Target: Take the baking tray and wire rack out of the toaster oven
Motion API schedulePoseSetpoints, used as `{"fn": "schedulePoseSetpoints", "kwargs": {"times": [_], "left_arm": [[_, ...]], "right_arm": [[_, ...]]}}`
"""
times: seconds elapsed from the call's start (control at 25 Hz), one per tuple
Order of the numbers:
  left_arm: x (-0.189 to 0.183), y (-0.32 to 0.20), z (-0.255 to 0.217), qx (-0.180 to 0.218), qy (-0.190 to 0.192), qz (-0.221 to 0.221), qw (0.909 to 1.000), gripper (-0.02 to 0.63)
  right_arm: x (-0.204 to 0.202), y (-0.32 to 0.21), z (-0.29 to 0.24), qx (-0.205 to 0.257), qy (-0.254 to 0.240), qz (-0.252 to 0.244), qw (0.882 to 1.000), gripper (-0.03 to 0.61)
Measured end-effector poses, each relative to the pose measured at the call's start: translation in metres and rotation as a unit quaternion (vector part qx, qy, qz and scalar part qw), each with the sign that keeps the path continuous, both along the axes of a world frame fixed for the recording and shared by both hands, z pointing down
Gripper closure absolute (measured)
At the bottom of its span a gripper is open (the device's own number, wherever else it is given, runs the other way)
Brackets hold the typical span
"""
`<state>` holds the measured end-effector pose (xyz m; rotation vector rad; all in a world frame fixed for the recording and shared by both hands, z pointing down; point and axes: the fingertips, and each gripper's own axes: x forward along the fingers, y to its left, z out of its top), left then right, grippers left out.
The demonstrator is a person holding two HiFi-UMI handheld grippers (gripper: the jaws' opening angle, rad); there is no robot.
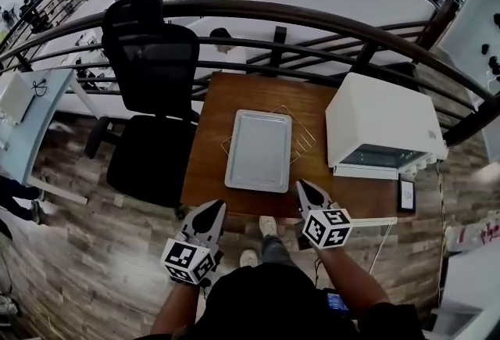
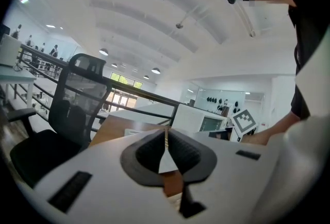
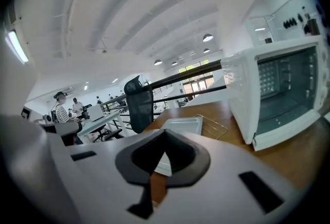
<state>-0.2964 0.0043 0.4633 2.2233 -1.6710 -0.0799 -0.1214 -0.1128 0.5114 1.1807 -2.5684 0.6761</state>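
Observation:
The grey baking tray (image 1: 258, 149) lies flat on the wooden table (image 1: 215, 151), partly on top of the thin wire rack (image 1: 299, 134), whose corners stick out beside it. The white toaster oven (image 1: 381, 121) stands at the table's right with its glass door (image 1: 383, 156) folded down. Both are apart from my grippers. My left gripper (image 1: 214, 208) hovers just off the table's near edge, shut and empty. My right gripper (image 1: 303, 187) is over the near edge, shut and empty. The right gripper view shows the tray (image 3: 181, 125), the rack (image 3: 214, 124) and the oven's empty inside (image 3: 281, 89) beyond the right gripper (image 3: 164, 138). The left gripper (image 2: 166, 138) points toward the table.
A black office chair (image 1: 148, 88) stands left of the table. A dark curved railing (image 1: 312, 18) runs behind it. A small dark device (image 1: 406, 194) lies by the oven's front right. A white desk (image 1: 23, 119) is at the far left; people stand in the distance.

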Motion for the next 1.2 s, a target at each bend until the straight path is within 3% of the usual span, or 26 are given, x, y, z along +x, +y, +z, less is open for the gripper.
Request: {"fn": "schedulePoseSetpoints", "kwargs": {"times": [0.24,0.52,0.84,1.2], "left_arm": [[0.032,-0.012,-0.012,0.018,0.002,0.046,0.9988,0.589],[0.070,-0.028,-0.022,0.035,-0.004,0.093,0.9950,0.589],[0.138,-0.045,-0.027,0.042,-0.013,0.138,0.9894,0.589],[0.205,-0.049,-0.042,0.048,-0.024,0.141,0.9885,0.588]], "right_arm": [[0.045,0.011,-0.028,0.023,-0.026,0.062,0.997,0.583],[0.097,0.018,-0.043,0.042,-0.029,0.098,0.994,0.583],[0.190,0.026,-0.047,0.048,-0.039,0.154,0.986,0.583],[0.297,0.034,-0.062,0.064,-0.061,0.188,0.978,0.583]]}}
